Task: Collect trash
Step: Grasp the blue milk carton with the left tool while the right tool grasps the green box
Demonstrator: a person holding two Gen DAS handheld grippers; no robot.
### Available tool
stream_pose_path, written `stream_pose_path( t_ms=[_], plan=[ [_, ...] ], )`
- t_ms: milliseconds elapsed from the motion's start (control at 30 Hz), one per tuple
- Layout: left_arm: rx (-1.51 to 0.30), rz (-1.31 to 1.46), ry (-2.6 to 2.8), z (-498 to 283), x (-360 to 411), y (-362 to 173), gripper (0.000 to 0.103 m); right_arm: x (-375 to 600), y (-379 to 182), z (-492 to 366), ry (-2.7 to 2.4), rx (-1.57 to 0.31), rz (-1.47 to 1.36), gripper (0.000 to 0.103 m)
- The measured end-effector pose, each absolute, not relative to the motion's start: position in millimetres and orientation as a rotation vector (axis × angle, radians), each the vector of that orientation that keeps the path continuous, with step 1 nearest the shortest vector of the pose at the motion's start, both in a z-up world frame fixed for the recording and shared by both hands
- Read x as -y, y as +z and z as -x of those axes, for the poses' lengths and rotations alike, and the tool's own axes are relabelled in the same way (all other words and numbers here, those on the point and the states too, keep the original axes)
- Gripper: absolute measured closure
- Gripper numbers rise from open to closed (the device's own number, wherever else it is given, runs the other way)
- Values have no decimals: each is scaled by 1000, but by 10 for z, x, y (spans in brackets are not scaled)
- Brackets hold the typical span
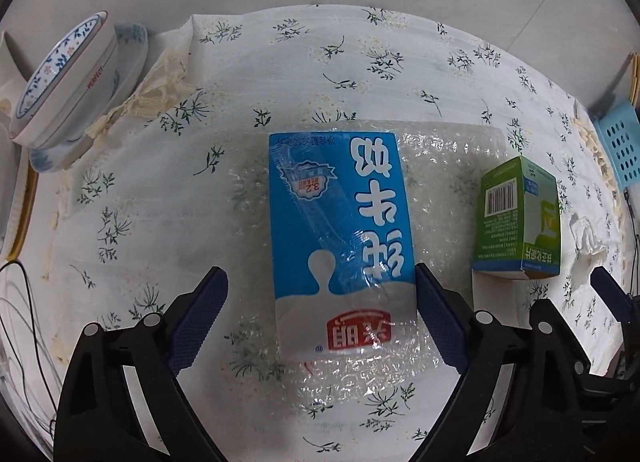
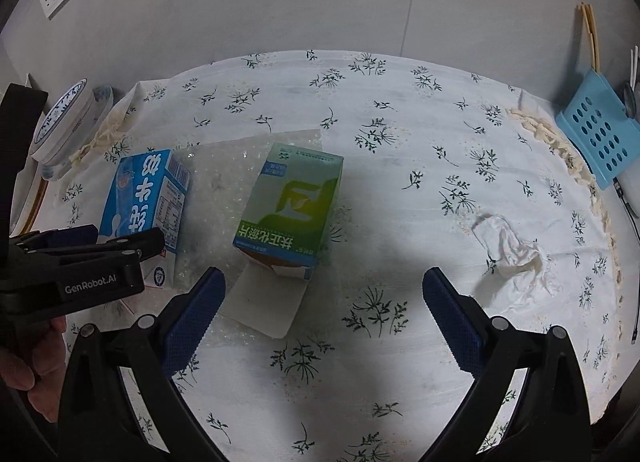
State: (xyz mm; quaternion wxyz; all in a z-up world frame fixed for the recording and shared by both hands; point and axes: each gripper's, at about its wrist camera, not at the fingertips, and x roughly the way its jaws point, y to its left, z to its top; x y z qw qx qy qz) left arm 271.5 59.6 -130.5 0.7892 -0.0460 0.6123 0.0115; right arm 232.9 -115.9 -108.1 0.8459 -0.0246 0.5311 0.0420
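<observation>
Blue-and-white milk carton (image 1: 340, 246) lies flat at centre of the left wrist view, on a sheet of clear bubble wrap (image 1: 448, 190) spread over the floral tablecloth (image 1: 320, 74). A wrapped straw is stuck to its face. Left gripper (image 1: 320, 302) straddles the carton's lower half, jaws apart; right pad looks at or very near the carton's edge, left pad clearly off it. No grip yet.

Green box (image 2: 292, 206) sits just right of the carton, also on the bubble wrap, flap hanging open toward the lower frame. Right gripper (image 2: 324, 302) hovers below it, jaws wide apart, nothing between. Crumpled tissue (image 2: 516, 250) lies at right of the right wrist view.

Risks, as judged:
- Carton is glossy; an uneven close could skew it or squirt it out.
- Pads may pinch the bubble wrap along with it, dragging the green box.
- Stacked bowls (image 1: 68, 78) at upper left sit near the table edge; a tug on the cloth could disturb them.
- The two grippers are close; collision possible.
</observation>
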Motion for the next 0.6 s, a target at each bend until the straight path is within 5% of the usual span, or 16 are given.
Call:
stream_pose_path(
  t_ms=[333,600],
  plan=[
    [-1339,134,-20,-2891,-565,-1372,37,1012,-1257,-2462,91,-1128,41,20],
    [-1308,102,-33,-2871,-507,-1288,38,973,-1314,-2512,99,-1130,15,33]
  ],
)
